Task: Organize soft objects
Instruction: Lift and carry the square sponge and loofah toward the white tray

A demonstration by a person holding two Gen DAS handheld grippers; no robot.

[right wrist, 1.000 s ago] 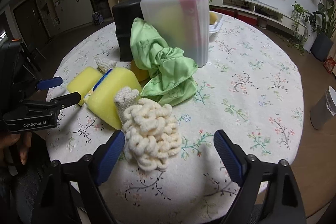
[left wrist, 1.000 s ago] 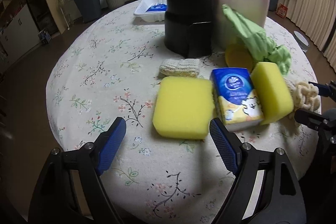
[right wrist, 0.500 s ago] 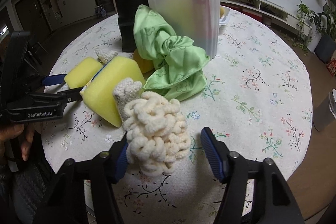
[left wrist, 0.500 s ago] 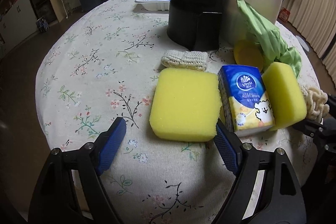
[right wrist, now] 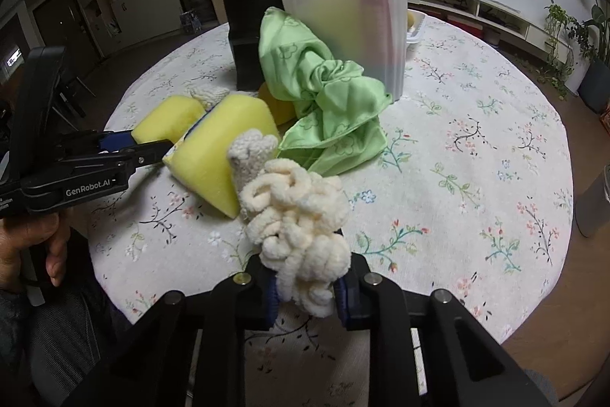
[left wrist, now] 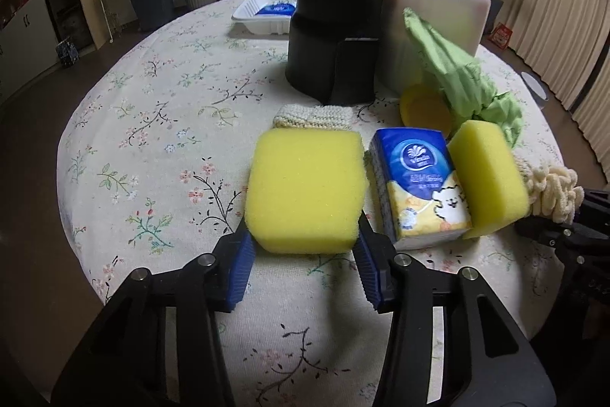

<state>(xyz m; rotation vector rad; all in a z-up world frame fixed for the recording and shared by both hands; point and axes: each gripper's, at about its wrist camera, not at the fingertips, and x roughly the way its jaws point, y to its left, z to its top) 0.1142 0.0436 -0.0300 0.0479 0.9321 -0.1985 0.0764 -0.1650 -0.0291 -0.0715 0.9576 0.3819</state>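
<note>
Gripping from both sides at once, the left gripper (left wrist: 303,260) has its blue pads pressed on the near edge of the flat yellow sponge (left wrist: 305,187), while the right gripper (right wrist: 307,287) is clamped on the lower end of the cream chenille cloth (right wrist: 299,220), both things low over the floral tablecloth (left wrist: 152,140).

Just beside the flat sponge lies a blue tissue pack (left wrist: 417,185), and a second yellow sponge (left wrist: 488,174) leans against it. The chenille cloth touches that leaning sponge and a knitted beige piece (right wrist: 251,155), so lifting it may drag or tip them. The left grasp looks shallow, taken only at the sponge's edge; the foam could fold and slip free.

Farther back sit a knitted pad (left wrist: 312,117), a green cloth (right wrist: 328,102) draped against a frosted plastic container (right wrist: 358,25), and a black canister (left wrist: 335,29). A loose loop could snag the green cloth.
</note>
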